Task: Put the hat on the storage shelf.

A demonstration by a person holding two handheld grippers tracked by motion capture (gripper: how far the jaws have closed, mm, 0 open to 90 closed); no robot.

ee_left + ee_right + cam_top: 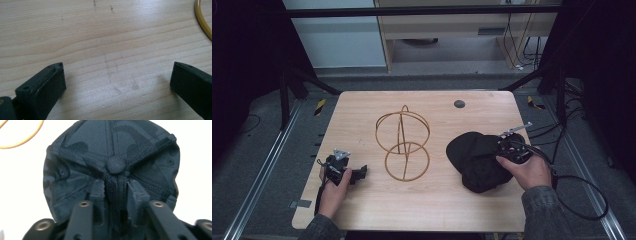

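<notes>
The right tongs (115,187) pinch a fold of the black cap (477,157), seemingly firmly; the wire stand (404,145) lies at nine o'clock. The left tongs (117,82) gape empty.

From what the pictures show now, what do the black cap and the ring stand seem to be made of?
The black cap looks like woven fabric with mesh panels: stitched seams meet at a cloth-covered top button, the finish is matte, and the right gripper pinches a fold of it. The ring stand looks like thin bent wire or cane with a tan-gold, slightly glossy finish; which one, I cannot tell.
</notes>
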